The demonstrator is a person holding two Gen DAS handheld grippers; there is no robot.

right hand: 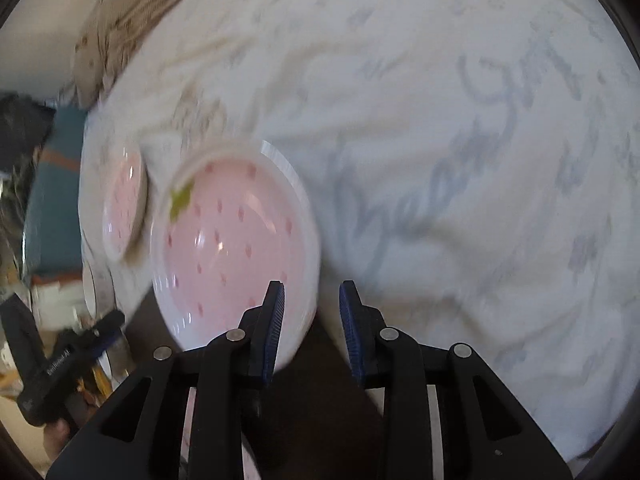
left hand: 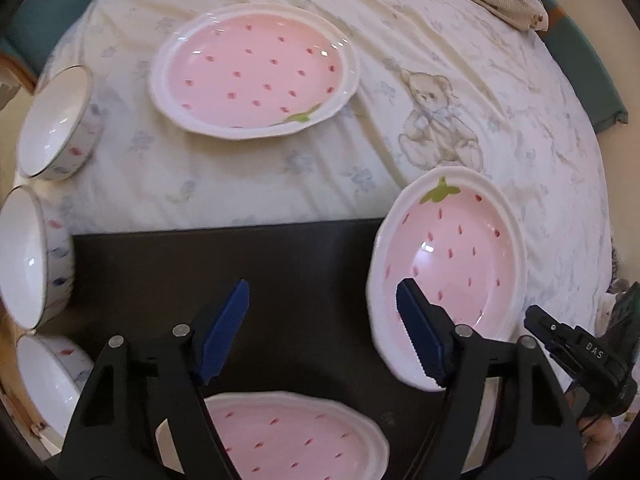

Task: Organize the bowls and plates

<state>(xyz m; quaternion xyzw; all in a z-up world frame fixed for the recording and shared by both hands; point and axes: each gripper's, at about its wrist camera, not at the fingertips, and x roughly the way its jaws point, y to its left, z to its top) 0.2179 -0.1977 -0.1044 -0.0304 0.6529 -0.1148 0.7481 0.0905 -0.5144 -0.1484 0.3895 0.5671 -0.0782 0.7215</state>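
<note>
Pink strawberry plate (left hand: 460, 264) overlaps dark board (left hand: 248, 264) right edge; left gripper (left hand: 320, 332) and right gripper (right hand: 312, 332) both agape, empty.

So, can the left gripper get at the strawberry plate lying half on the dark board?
Probably yes. The left gripper is open and empty, and the plate lies right beside its fingertip with its near rim uncovered.

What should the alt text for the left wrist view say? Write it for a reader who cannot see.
The open left gripper hovers above a dark brown board, empty, among three pink strawberry-patterned ceramic plates. Three white ceramic bowls with painted flecks line the left edge, on a pale teddy-bear print cloth.
</note>
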